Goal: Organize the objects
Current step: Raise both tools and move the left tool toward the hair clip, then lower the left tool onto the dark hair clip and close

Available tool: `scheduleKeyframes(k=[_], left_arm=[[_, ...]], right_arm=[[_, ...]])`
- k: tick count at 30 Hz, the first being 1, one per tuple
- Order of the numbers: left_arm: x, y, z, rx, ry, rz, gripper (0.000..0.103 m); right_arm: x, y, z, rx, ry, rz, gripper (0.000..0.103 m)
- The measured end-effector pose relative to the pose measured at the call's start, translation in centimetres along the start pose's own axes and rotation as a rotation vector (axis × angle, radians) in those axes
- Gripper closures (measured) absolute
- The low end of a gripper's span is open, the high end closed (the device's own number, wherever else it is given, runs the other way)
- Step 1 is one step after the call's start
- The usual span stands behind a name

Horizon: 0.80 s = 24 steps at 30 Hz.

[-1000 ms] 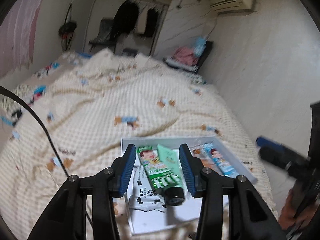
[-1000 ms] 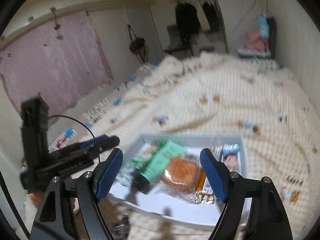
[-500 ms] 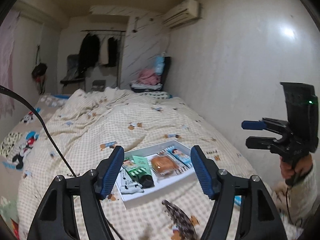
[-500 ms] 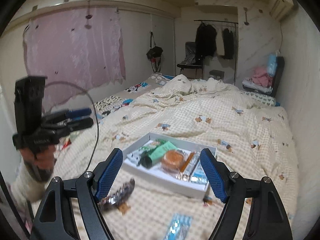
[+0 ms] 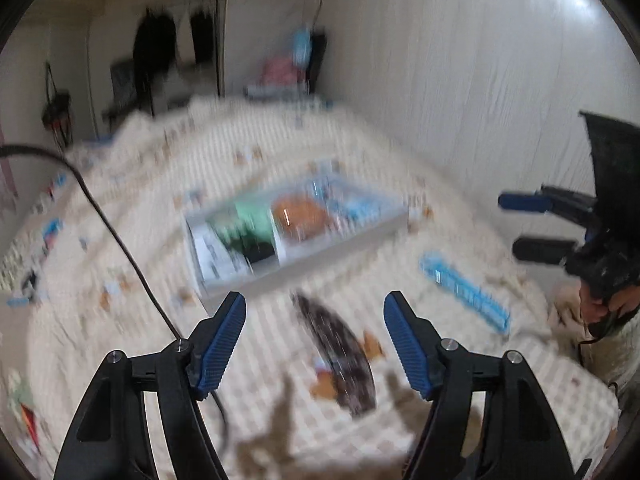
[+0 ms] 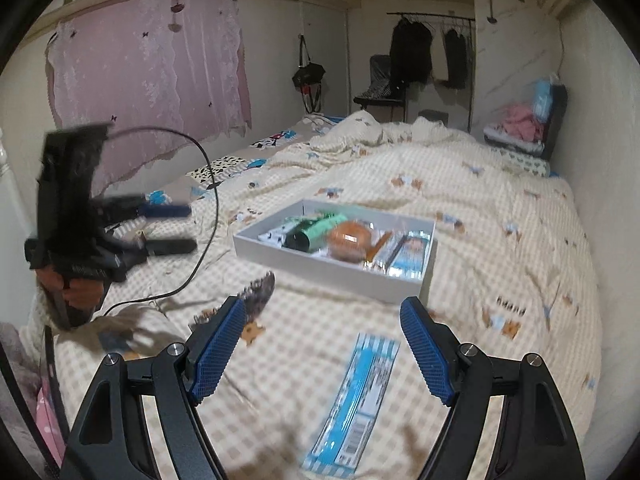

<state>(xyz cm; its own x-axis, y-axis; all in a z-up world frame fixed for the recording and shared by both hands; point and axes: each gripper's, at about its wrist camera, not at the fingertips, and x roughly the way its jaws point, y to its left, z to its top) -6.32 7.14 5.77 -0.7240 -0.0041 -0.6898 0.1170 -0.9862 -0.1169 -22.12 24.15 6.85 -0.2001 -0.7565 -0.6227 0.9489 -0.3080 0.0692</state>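
Right gripper [image 6: 320, 344]: spread, empty. Left gripper [image 5: 314, 340]: spread, empty. Blue packet [image 6: 354, 400]: flat on the bed [image 6: 500, 240], nearest; likely light, thin, slippery; pinch across its width. Dark speckled wrapper [image 6: 258, 290]: beside. White tray [image 6: 332, 270]: beyond, part-filled.

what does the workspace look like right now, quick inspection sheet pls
surface: bed with checked quilt, rumpled.
job's things: white tray holding a green tube, an orange round packet and flat packets; blue striped packet and dark patterned packet lie loose on the quilt.
clutter: nothing seen.
grippers: left gripper and right gripper both open, empty.
cables: black cable trails across the quilt.
surroundings: pink curtain, clothes rack.
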Motion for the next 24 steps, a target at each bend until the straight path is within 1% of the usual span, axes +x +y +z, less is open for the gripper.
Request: scheduleKeyframes(k=[3,7,10,12,13,14,15,18,22,23,24], left_arm=[[1.9,-0.5,-0.9,0.005,0.078,-0.038,0.028],[2.3,-1.3,-1.1,0.029,0.088,-0.048,0.028],[2.5,-1.9,-1.3,0.069,0.096,-0.021,0.028],[2.9,-2.4,-1.1,0.1,0.121,0.012,0.028],[3.0,-2.4,-1.0,0.116,0.132,0.023,0.029],[3.3,-2.6,-0.8,0.133,0.141,0.031,0.032],[3.9,-2.5,-0.6,0.146,0.157,0.035,0.036],[5.4,-2.8,0.1,0.174,0.225,0.032,0.04],[7.5,-3.4,0.7,0.175,0.331,0.001,0.04],[7.9,-3.4,0.7,0.174,0.349,0.01,0.04],[8.3,-3.6,0.6,0.178,0.364,0.038,0.04]], right_arm=[[0.8,-0.5,-1.7,0.031,0.001,0.01,0.022],[1.7,-1.2,-3.0,0.079,0.003,0.039,0.022],[2.3,-1.7,-3.6,0.12,0.013,0.049,0.022],[2.5,-1.8,-3.8,0.128,0.011,0.016,0.022],[2.5,-1.7,-3.9,0.123,0.008,0.002,0.022],[2.4,-1.5,-3.8,0.116,0.005,0.001,0.022],[2.3,-1.5,-3.8,0.113,0.001,0.001,0.022],[2.1,-1.5,-3.9,0.115,-0.005,-0.008,0.022],[2.4,-2.0,-4.2,0.14,0.004,-0.001,0.022],[2.5,-2.0,-4.3,0.145,0.006,0.0,0.022],[2.6,-2.1,-4.3,0.148,0.009,0.0,0.022]])
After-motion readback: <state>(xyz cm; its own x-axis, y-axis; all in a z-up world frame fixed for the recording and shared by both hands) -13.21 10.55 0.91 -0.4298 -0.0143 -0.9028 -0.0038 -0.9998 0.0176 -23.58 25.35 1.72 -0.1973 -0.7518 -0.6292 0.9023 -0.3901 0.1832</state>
